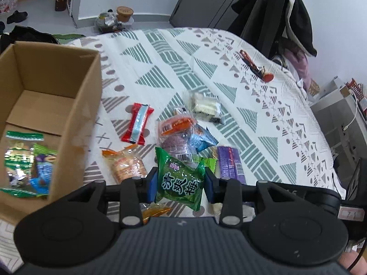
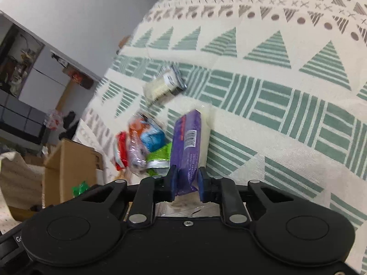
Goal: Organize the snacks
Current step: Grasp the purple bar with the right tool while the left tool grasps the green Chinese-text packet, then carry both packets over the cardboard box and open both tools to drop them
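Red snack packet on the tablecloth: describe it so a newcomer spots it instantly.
Start at the open cardboard box on the patterned tablecloth. Just beside the box's right wall, apart from the main snack pile, lies the red snack packet. It alone is red with a pale blue stripe lengthwise.

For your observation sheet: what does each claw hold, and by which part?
The left claw grips the green packet by its side edges. The right claw grips the purple packet at its near end.

Left gripper (image 1: 181,184) clamps the green plum packet (image 1: 180,178) (lifted clear), cardboard box (image 1: 75,105) at nine o'clock, snack pile (image 1: 183,133) at twelve.
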`<state>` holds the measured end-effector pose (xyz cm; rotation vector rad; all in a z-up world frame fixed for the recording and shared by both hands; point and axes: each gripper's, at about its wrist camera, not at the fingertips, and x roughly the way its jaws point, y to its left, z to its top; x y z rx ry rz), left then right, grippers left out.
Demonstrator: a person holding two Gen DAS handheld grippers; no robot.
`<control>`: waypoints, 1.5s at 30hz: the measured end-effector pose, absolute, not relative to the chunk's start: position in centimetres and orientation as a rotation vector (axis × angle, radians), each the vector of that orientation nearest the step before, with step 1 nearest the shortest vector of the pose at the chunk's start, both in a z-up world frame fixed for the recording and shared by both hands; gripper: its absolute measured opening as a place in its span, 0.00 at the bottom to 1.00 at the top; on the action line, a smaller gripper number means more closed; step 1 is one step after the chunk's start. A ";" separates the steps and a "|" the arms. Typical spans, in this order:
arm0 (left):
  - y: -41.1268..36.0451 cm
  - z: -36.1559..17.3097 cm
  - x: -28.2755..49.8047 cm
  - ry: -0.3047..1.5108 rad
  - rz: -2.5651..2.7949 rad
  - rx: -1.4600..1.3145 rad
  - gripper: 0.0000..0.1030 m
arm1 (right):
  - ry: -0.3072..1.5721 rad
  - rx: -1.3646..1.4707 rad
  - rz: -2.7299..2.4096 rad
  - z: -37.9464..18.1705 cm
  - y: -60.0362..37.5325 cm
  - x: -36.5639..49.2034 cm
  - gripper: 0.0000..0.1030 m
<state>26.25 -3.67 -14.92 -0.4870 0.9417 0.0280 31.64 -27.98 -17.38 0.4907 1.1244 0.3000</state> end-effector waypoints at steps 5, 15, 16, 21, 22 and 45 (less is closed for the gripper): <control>-2.7 -13.0 24.7 0.900 0.040 -0.488 0.38 | 1.068 0.525 0.337 -15.9 -28.0 30.7 0.17; 0.7 -9.6 21.2 0.819 0.107 -0.500 0.38 | 0.975 0.522 0.481 -12.7 -24.4 28.9 0.16; 1.2 -9.3 20.9 0.813 0.119 -0.503 0.38 | 0.966 0.518 0.498 -12.4 -23.8 28.7 0.15; 3.3 -8.4 19.4 0.790 0.160 -0.506 0.38 | 0.939 0.498 0.541 -11.5 -22.0 28.0 0.15; 3.8 -8.2 19.2 0.786 0.168 -0.509 0.38 | 0.928 0.495 0.552 -11.3 -21.7 27.9 0.15; 10.6 -8.5 17.1 0.787 0.306 -0.542 0.44 | 0.869 0.449 0.705 -9.6 -13.7 25.8 0.13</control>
